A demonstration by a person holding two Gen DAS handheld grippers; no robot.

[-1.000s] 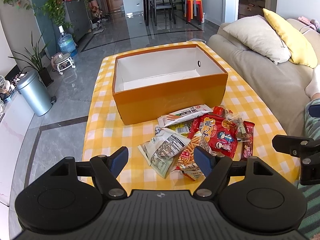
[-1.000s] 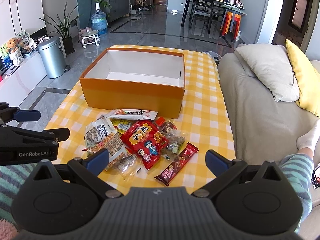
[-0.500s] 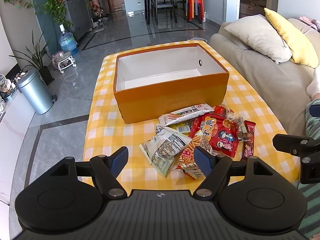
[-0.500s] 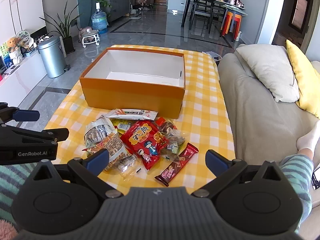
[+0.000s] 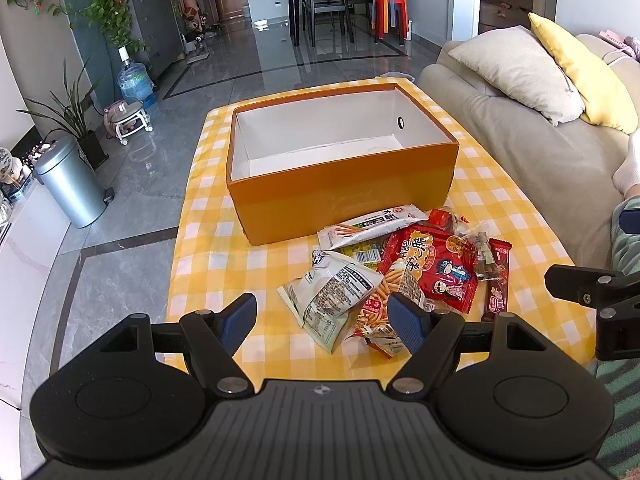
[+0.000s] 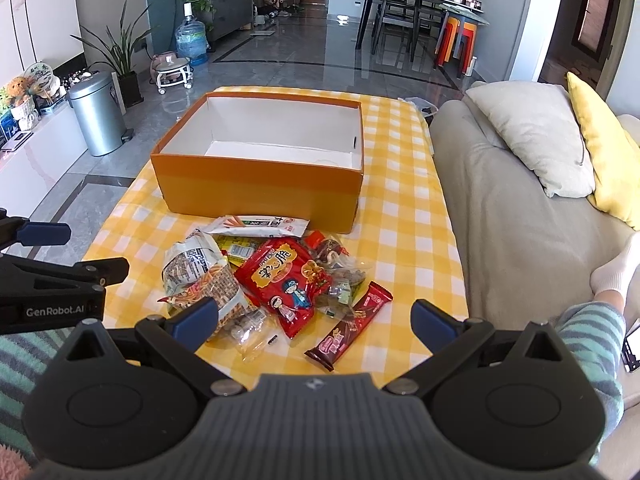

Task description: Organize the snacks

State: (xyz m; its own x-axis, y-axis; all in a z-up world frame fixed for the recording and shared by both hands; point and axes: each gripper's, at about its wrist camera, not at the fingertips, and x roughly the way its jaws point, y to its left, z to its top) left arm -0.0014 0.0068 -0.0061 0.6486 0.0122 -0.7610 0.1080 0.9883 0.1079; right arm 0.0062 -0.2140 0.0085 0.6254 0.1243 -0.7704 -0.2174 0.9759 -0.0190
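Blue-padded fingers (image 5: 239,322) of the left gripper (image 5: 322,320) and right gripper (image 6: 314,320) are spread and empty above the near snack pile (image 6: 276,276), nothing yet boxed; next, pinch one packet and carry it to the far orange box (image 5: 344,188).

We see the orange box (image 5: 344,184) standing open-topped on the far half of the checked tablecloth (image 5: 208,264), its near wall rising right behind the snack pile (image 6: 272,276), which crowds the near middle of the table. To the left of the pile the cloth lies bare, and a narrower bare strip runs along its right, beside the sofa (image 6: 512,216). Both grippers hang at the near edge, spread wide and holding nothing.
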